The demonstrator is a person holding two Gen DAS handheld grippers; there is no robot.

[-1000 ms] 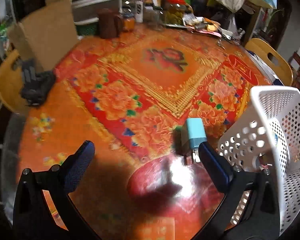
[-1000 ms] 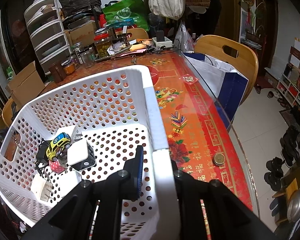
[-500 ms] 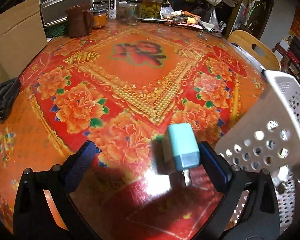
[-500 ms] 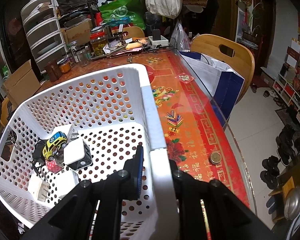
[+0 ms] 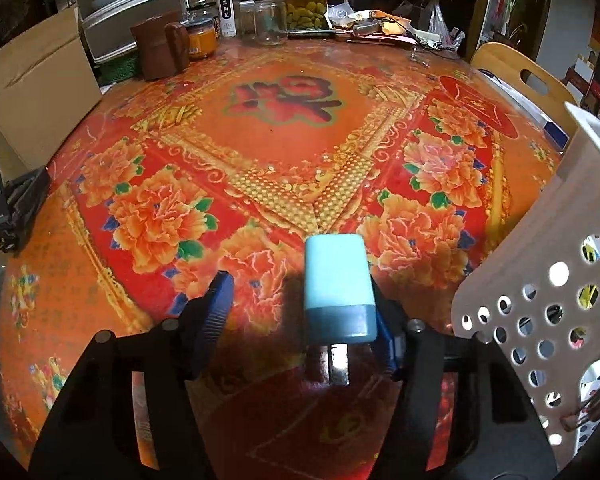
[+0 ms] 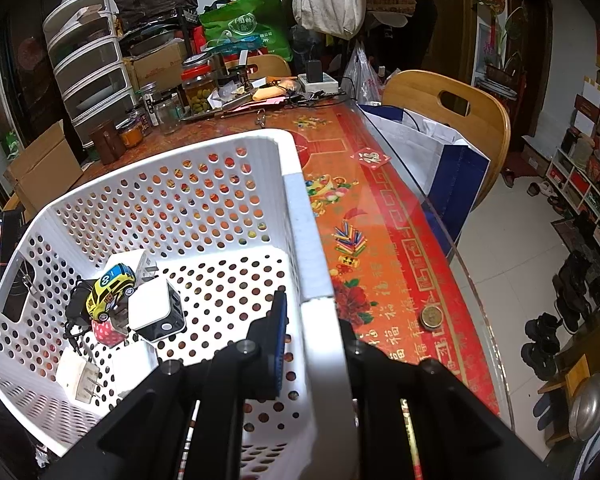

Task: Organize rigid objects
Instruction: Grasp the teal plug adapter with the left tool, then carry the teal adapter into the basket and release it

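On the floral tablecloth, between the left gripper's [image 5: 300, 304] fingers: a light-blue, rounded-rectangular plastic plug-in charger [image 5: 337, 285], darker blue band near its base, two metal prongs facing the camera. It stands on the glossy red-and-orange glass-covered table [image 5: 284, 128], just beside the white perforated plastic basket [image 5: 548, 280].

Step in hand, as I read it: pick of the charger, closing phase. The jaws have just been closing with the charger between them. The right-hand blue pad looks to be against the charger's side; the left-hand pad [image 5: 216, 304] stands clear, a visible gap of tablecloth between it and the body. So not clamped yet.

Next move calls for: finish the close until both pads bear on the flat sides, grip on the body and not the prongs, then lift and carry right over the basket rim. Smooth plastic shell, so a one-sided squeeze could skid or tip it.

Right gripper [image 6: 312, 328]: clamped on the basket's white rim, one pad inside the wall, one outside, holding it tilted.

Basket already holds a yellow toy car [image 6: 110, 290], a white cube charger with dark face [image 6: 156, 312], a flat white plug adapter [image 6: 78, 372], and a dark tangle I can't identify.

Further out: brown lidded mug [image 5: 160, 50], glass jars [image 5: 306, 2], cardboard box [image 5: 36, 80], wooden chair [image 5: 520, 76].
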